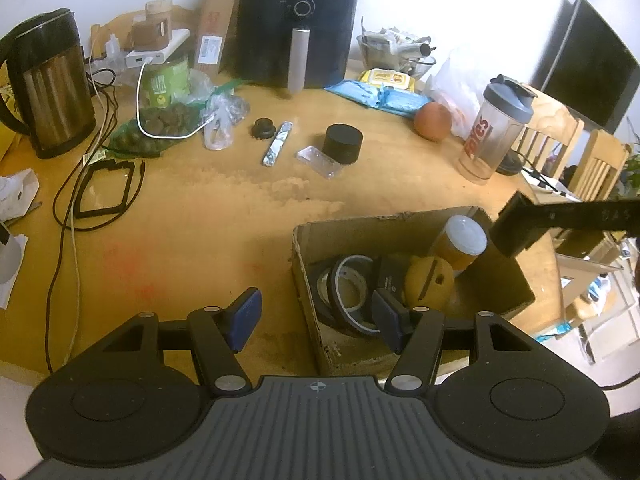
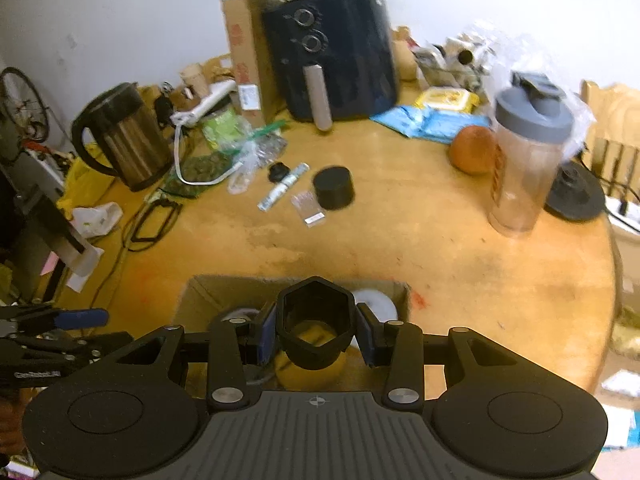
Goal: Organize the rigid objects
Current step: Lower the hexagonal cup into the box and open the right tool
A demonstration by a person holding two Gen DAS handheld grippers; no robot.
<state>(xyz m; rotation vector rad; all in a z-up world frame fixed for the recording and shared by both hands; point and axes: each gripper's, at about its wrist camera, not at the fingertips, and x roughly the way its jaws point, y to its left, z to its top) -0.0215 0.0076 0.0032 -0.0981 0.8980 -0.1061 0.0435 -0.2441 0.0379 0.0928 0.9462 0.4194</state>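
— Over the cardboard box at six o'clock, my right tool is clamped on a black hexagonal cup.

— And left?

— Left tool stands apart, empty; only its view shows tape rolls inside, on the bench.

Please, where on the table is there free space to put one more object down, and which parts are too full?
Bare wood lies between the cardboard box and the black round container, running left toward the black square frame. A second patch sits in front of the shaker bottle. The back edge around the air fryer and kettle is crowded.
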